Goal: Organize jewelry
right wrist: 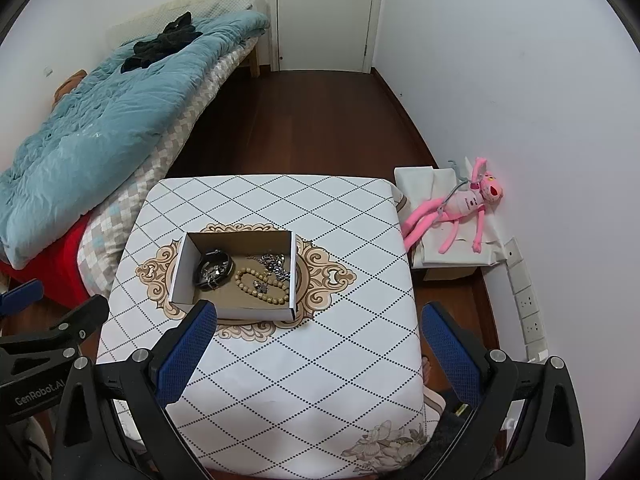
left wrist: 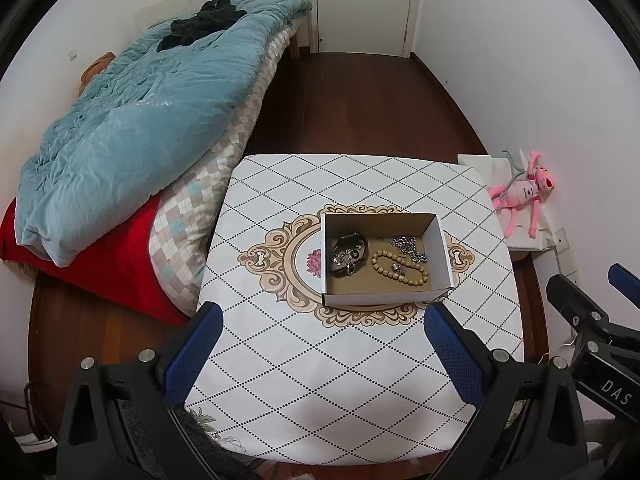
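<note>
A small square table [left wrist: 304, 364] stands in a narrow bedroom with a dark wooden floor [left wrist: 360, 100] and white walls; its cloth is white with a dotted black diamond grid and a beige scrolled medallion at the centre. On that medallion sits one open cardboard box [left wrist: 384, 298], white outside and brown inside, shallow and rectangular. All the jewelry lies in it: one black strap-like band [left wrist: 350, 254] with small metal pieces on it at the left, one loop of round tan beads [left wrist: 400, 266] in the middle with a small silver piece inside the loop, and one tangle of silver chain [left wrist: 412, 246] toward the back right. To the left is a bed with a rumpled teal quilt [left wrist: 132, 128], a checked cover and a red sheet beneath. A white door [left wrist: 364, 4] closes the far end. At the right wall one pink plush toy [right wrist: 464, 208] lies on a white-covered box. The left gripper [left wrist: 324, 326] hovers above the near table edge, its two blue textured fingers spread wide and empty; the right gripper [right wrist: 316, 326] likewise stands spread and empty, its left finger overlapping the box's near wall in view.
</note>
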The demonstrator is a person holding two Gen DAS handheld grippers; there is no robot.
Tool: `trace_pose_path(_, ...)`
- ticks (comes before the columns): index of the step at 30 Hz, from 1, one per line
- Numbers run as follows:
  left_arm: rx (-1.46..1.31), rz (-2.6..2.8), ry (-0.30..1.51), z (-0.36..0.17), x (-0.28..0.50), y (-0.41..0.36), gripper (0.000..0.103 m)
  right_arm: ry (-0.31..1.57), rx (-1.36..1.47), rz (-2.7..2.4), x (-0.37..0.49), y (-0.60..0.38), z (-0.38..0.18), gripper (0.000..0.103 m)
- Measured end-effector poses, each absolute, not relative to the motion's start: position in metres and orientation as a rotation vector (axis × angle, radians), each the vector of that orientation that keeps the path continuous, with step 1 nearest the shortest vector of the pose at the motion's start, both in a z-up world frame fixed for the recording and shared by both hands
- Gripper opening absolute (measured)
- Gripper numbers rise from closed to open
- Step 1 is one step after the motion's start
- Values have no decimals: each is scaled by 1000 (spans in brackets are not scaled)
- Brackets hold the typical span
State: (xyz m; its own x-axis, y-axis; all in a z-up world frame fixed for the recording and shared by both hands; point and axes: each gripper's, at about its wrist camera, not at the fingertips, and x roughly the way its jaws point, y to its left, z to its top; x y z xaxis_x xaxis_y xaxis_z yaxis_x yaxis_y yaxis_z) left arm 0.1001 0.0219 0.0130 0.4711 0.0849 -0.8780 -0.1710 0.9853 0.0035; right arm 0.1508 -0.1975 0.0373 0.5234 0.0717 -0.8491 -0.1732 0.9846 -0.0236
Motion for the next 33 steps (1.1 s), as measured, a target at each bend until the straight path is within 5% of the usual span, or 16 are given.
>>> trace_pose_path(33,-97,162,1067,16,97,22,103,1018,-111,157,145,-194,34,103)
